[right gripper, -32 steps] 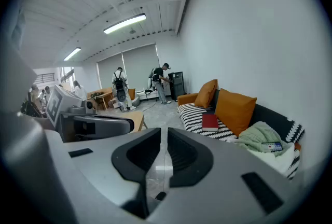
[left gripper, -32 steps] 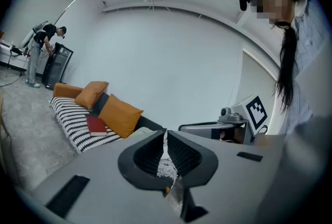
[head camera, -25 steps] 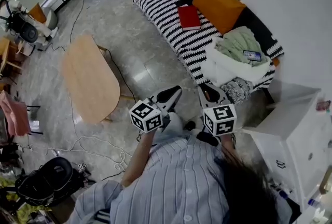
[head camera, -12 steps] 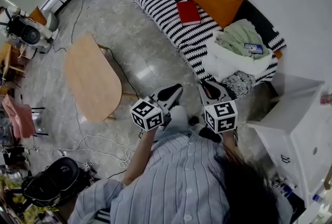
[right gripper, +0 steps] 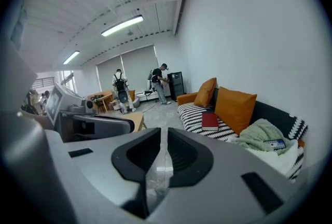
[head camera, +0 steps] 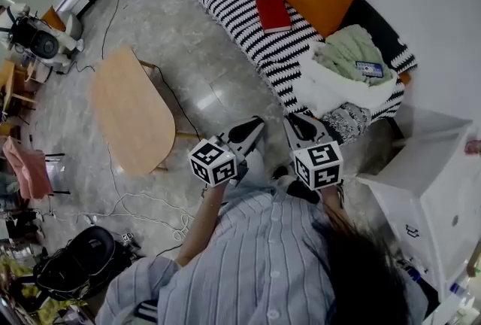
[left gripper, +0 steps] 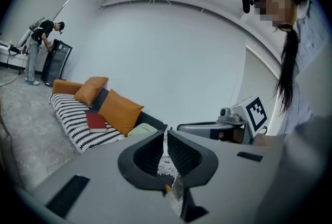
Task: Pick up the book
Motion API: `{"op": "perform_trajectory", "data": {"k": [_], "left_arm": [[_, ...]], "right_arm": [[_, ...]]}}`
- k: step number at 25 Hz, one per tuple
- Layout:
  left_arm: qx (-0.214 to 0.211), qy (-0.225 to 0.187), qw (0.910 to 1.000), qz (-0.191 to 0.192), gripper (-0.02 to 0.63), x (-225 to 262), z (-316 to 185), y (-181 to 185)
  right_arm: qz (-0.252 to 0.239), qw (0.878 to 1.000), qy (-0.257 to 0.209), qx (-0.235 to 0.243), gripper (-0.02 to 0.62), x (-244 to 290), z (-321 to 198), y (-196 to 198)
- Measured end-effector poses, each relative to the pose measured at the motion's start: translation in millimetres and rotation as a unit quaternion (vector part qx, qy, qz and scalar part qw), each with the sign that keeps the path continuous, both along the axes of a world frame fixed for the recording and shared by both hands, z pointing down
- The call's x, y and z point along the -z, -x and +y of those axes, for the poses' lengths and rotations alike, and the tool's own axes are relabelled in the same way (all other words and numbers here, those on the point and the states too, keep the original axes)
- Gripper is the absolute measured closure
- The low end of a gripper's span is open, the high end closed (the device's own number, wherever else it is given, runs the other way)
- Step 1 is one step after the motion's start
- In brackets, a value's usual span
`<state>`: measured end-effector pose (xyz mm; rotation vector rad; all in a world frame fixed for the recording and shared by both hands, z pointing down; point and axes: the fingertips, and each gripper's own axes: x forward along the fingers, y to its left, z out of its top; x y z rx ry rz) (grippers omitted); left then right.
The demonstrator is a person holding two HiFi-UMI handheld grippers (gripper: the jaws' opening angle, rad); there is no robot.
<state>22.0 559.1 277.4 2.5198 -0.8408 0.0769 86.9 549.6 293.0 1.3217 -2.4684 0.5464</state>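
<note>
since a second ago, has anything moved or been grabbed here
Nothing was taken hold of or let go; only the head view drifted slightly. The book still lies on the striped sofa, and the left gripper and right gripper stay shut and empty in front of the person.

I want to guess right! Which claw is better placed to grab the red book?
Probably the right claw: it hangs nearer the sofa where the red book lies. It is shut, though, and far off.
</note>
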Motion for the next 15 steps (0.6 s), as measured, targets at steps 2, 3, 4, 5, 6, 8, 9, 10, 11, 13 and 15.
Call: {"op": "perform_trajectory", "data": {"k": [2,3,4,5,6,8,9,10,11,13,15], "left_arm": [[0.005,0.004,0.9999,0.012,0.594,-0.1,-11.2,2.2],[0.006,0.006,0.9998,0.017,0.594,-0.9,-16.3,2.0],[0.005,0.008,0.9998,0.020,0.594,-2.2,-21.4,1.2],[0.003,0.010,0.9997,0.021,0.594,-4.0,-26.9,0.3],[0.000,0.011,0.9997,0.020,0.594,-5.7,-33.2,-0.2],[-0.007,0.014,0.9998,0.016,0.594,-8.9,-46.9,1.1],[-0.010,0.015,0.9997,0.014,0.594,-10.4,-54.2,2.9],[-0.013,0.017,0.9997,0.013,0.594,-11.7,-62.3,5.3],[-0.013,0.018,0.9997,0.013,0.594,-12.5,-71.4,8.3],[-0.013,0.019,0.9996,0.014,0.594,-11.1,-93.2,15.5],[-0.015,0.016,0.9996,0.015,0.594,-6.3,-117.7,23.3]], "right_arm": [[0.004,1.000,0.005,-0.001,0.544,-2.8,-6.7,-0.4],[0.007,1.000,0.009,-0.003,0.543,-5.3,-10.3,-2.0],[0.010,1.000,0.012,-0.006,0.543,-7.9,-14.7,-3.9],[0.012,1.000,0.016,-0.009,0.545,-10.1,-20.1,-5.5],[0.011,1.000,0.018,-0.012,0.543,-11.5,-26.6,-6.2],[0.007,1.000,0.022,-0.015,0.543,-13.3,-41.1,-3.7],[0.006,1.000,0.025,-0.016,0.544,-14.5,-48.4,-1.1],[0.006,0.999,0.028,-0.016,0.543,-16.1,-55.8,1.9],[0.007,0.999,0.031,-0.015,0.544,-17.7,-63.7,4.8],[0.010,0.999,0.036,-0.016,0.544,-19.2,-81.3,10.6],[0.008,0.999,0.037,-0.021,0.543,-17.5,-101.6,16.5]]}}
